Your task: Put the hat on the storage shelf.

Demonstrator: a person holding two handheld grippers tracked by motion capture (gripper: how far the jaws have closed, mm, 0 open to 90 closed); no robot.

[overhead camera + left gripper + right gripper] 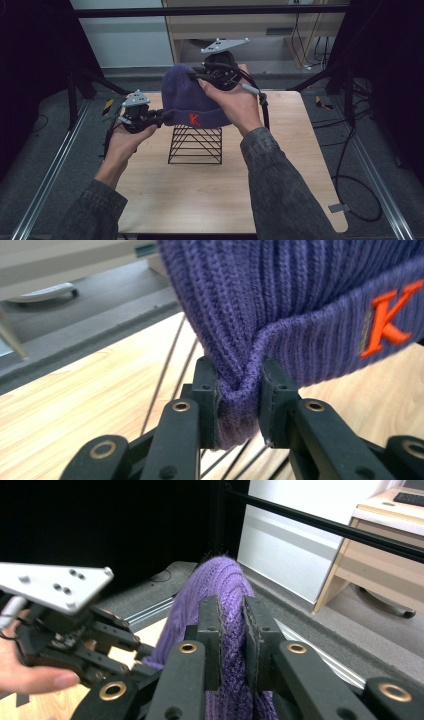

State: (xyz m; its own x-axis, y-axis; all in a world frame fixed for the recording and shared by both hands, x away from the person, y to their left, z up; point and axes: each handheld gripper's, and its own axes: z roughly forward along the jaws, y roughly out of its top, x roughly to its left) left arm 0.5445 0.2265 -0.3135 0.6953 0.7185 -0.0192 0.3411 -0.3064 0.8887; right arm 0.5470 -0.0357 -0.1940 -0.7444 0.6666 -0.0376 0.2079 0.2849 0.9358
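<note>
The purple knit beanie (pixel 192 97) hangs in the middle of the high view, held over a black wire rack (pixel 196 145) that stands on the wooden counter (pixel 210 195). The left claw (pixel 161 118) pinches the folded cuff at its left edge; the right claw (pixel 216 75) grips the crown at upper centre. Bare counter lies open in front of the rack and to both sides. The ribbed cuff bears an orange K (pixel 387 320).
</note>
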